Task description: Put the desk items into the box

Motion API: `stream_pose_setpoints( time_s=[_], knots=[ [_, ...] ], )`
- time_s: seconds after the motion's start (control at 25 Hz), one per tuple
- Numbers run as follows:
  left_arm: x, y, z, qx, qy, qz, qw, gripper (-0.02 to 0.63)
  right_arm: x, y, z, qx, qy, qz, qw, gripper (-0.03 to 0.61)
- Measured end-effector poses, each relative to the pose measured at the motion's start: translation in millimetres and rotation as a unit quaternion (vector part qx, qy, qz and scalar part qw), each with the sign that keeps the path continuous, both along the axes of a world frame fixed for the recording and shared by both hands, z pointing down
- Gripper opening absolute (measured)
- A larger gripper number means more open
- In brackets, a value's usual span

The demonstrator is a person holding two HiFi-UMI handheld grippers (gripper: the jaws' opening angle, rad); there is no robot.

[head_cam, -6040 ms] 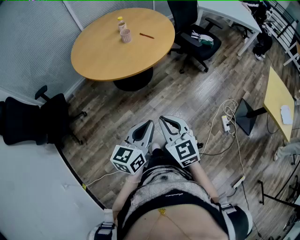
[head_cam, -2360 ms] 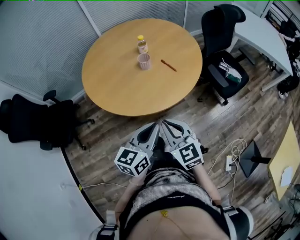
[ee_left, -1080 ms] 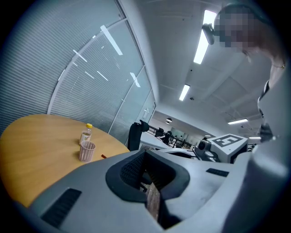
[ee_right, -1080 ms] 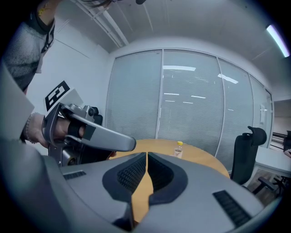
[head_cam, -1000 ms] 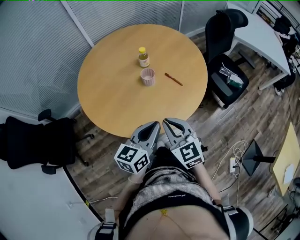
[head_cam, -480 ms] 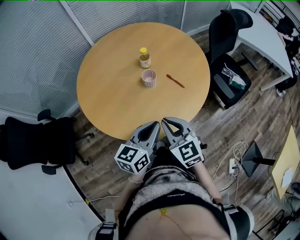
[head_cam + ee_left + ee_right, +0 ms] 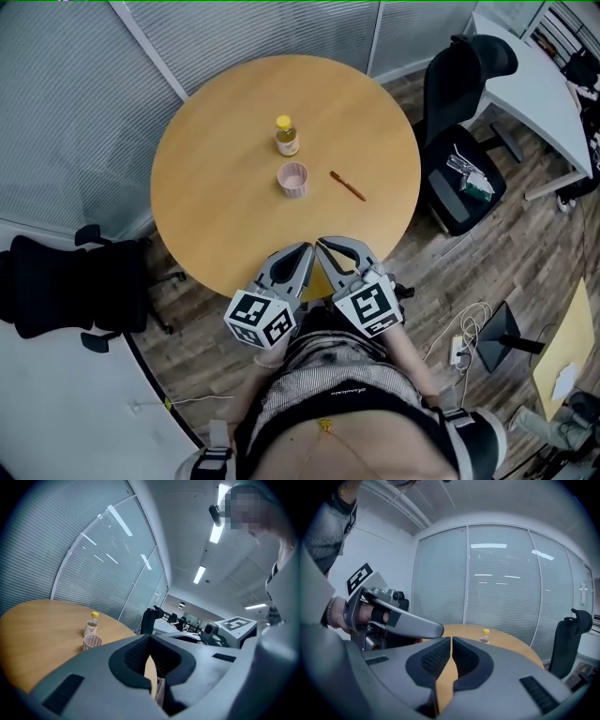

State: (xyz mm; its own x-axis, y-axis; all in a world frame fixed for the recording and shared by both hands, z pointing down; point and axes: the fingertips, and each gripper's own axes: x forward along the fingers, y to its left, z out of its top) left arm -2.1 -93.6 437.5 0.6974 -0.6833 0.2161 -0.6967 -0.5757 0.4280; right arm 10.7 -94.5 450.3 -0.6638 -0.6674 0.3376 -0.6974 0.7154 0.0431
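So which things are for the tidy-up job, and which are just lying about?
For the job: the yellow-capped bottle, the pink cup and the thin brown stick, all on the round table. No box shows.
Just lying about: the left black chair, the right black chair, the floor cables, the white desk.

The round bench (image 7: 216, 225) is seen topped in smooth, pale wood-look laminate with a soft matt sheen, set on a floor (image 7: 487, 253) of grey-brown wood-grain planks. A clear plastic bottle (image 7: 286, 137) with a glossy yellow cap is shown at 12 o'clock of a ribbed pink cup (image 7: 292, 179). Matt grey plastic shells, lined in ribbed black, are seen on the left hand-held gripper (image 7: 150, 639) and right hand-held gripper (image 7: 451, 641).
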Motion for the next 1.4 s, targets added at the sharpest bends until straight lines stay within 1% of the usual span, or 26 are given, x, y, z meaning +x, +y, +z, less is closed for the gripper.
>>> stream_pose_setpoints(
  time_s=[0.4,0.8,1.16,1.4],
  knots=[
    [23.4,-44.4,1.6,-0.003,-0.004,-0.023,0.9997,0.018,28.3,-46.4,0.4,0.001,-0.002,-0.019,1.000,0.026],
    [38.8,-67.5,5.5,-0.009,-0.011,-0.054,0.9984,0.018,46.8,-76.8,2.0,0.000,-0.002,-0.046,0.999,0.025],
    [41.3,-76.4,6.6,-0.011,-0.014,-0.088,0.9960,0.017,46.5,-94.2,9.3,-0.007,-0.003,-0.086,0.996,0.025],
    [36.8,-76.5,9.3,-0.017,-0.013,-0.114,0.9932,0.018,43.8,-103.6,19.1,-0.013,0.008,-0.112,0.994,0.025]
  ],
)
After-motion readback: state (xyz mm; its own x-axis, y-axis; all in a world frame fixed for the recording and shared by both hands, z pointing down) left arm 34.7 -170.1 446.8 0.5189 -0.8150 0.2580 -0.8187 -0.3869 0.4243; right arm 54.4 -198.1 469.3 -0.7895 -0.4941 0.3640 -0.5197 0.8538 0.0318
